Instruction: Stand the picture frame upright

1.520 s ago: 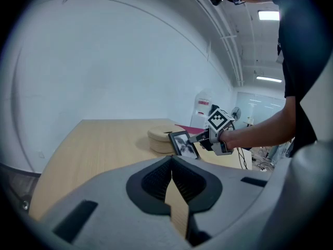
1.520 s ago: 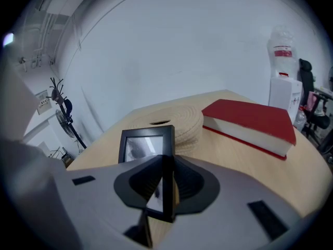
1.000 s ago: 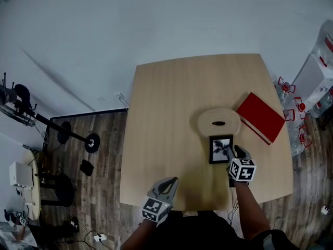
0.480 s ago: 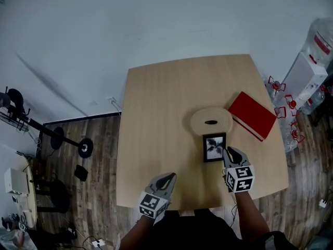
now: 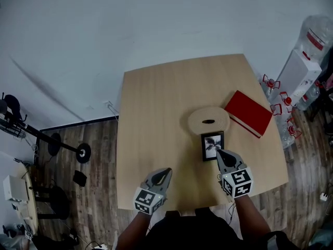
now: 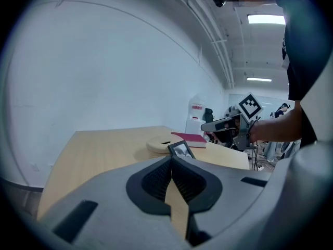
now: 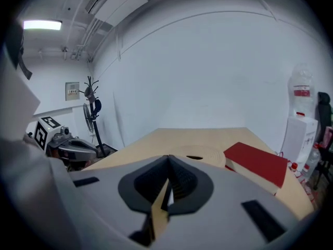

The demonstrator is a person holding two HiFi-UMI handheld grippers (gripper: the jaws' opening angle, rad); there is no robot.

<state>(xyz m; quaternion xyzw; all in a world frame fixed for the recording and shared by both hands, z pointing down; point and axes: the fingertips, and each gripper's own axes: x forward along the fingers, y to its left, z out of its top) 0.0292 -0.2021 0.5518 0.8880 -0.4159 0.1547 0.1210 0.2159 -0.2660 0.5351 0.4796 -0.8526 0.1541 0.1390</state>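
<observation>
**Head view:** the pale wooden table (image 5: pixel 156 108) carries three things, all in its right half. The picture frame (image 5: pixel 212 145) sits toward the near edge, its dark border around a black-and-white print. It is just on the near side of a round wooden disc (image 5: pixel 208 121), and whether the two touch cannot be told. A red book (image 5: pixel 248 113) lies askew beside the disc, toward the right edge. The right gripper (image 5: pixel 220 153) hangs over the frame's near right corner. The left gripper (image 5: pixel 165 172) is held over the near edge, well apart from the frame.

**Left gripper view:** the left gripper's (image 6: pixel 170 158) jaws are pressed together at the tips with nothing between them. Just beyond them the frame (image 6: pixel 181 149) appears to stand tilted back, with its printed face toward the near edge. The disc (image 6: pixel 162 144) and the book (image 6: pixel 190 137) lie behind it. The right gripper (image 6: pixel 204 127) is held in the air above the near right corner of the table.

**Right gripper view:** the right gripper's (image 7: pixel 168 157) jaws have just been closing. They now meet at the tips, and no object is clamped in them. Past them lie the disc (image 7: pixel 199 154) and, to its right, the book (image 7: pixel 257 163). The left gripper (image 7: pixel 93 151) shows at the left, off the near edge
</observation>
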